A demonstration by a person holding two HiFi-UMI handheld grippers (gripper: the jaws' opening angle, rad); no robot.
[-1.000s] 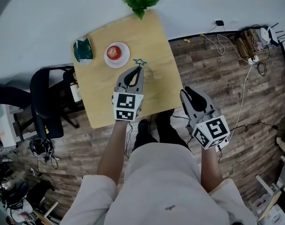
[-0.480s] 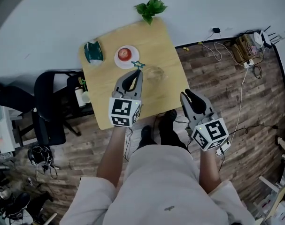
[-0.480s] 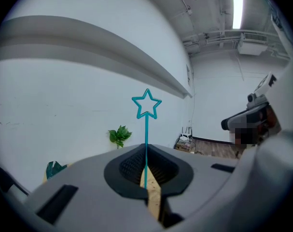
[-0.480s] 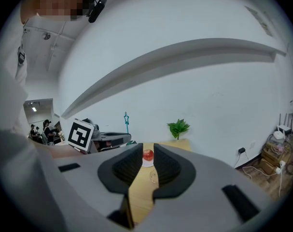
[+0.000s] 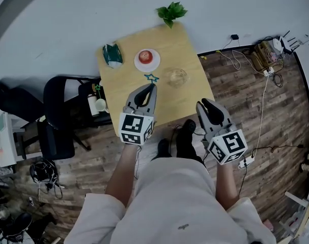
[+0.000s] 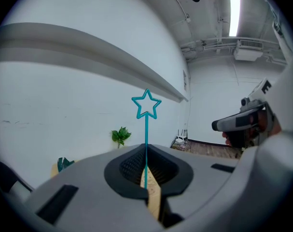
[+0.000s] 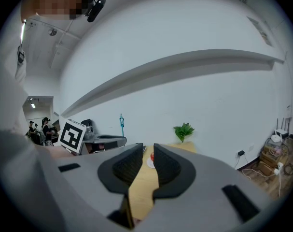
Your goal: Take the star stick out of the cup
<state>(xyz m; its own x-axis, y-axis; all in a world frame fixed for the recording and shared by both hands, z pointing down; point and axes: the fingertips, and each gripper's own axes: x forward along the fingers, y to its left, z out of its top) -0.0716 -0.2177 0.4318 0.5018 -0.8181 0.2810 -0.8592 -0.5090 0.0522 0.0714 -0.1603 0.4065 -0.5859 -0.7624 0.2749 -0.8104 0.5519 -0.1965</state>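
1. My left gripper (image 6: 146,151) is clamped on the star stick (image 6: 146,129), which stands upright from its jaws.
2. My right gripper (image 7: 149,149) has its jaws narrowly apart with nothing between them.
3. The stick is clear of the cup (image 5: 177,77), which sits apart on the bench (image 5: 187,98).
4. I judge the removal done; at most, setting the stick down remains.

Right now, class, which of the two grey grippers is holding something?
The left gripper: it is shut on the thin teal star-topped stick, which stands up from its jaws. The right gripper has nothing between its jaws.
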